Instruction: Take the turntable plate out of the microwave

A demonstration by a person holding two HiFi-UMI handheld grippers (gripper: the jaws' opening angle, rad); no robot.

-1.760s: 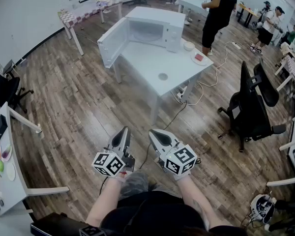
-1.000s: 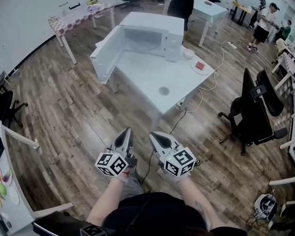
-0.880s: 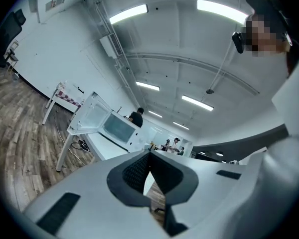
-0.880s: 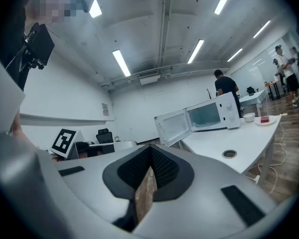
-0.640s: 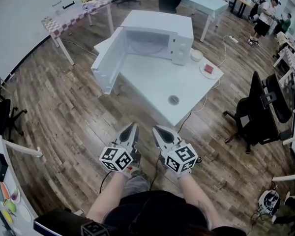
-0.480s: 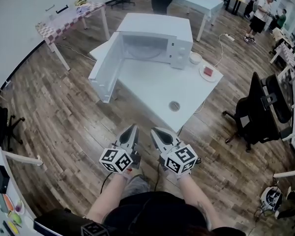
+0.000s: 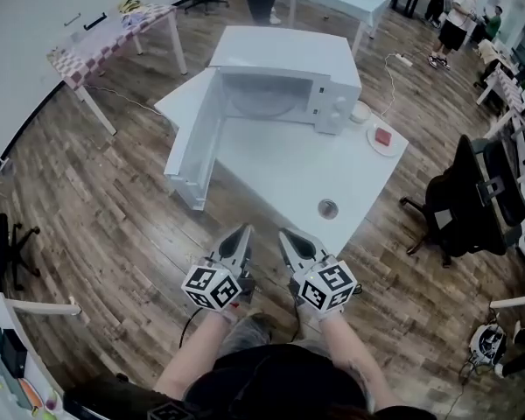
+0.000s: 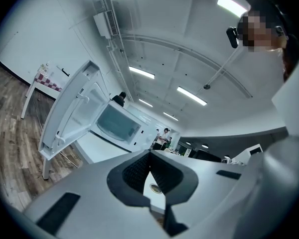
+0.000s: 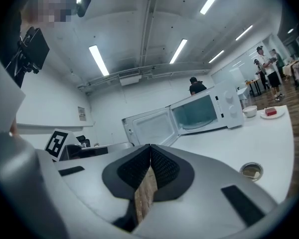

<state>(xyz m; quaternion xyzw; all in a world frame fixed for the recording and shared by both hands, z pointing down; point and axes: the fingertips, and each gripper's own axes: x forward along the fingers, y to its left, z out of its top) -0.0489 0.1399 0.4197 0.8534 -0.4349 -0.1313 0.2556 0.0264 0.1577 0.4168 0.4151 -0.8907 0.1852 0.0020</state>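
Open office, wood plank floor; a white table stands ahead.

- Turntable plate: lies flat on the cavity floor of the microwave, only faintly visible through the opening. It is round, so it has no long axis.
- Door: swung wide open, at 9 o'clock of the cavity.
- Bearing: the plate is at 12 o'clock from both grippers, well apart, with the table between.
- Left gripper and right gripper: side by side, jaws pressed together, nothing between them.
- Judgement: neither hand is clearly nearer, but the right has the lane clear of the door.
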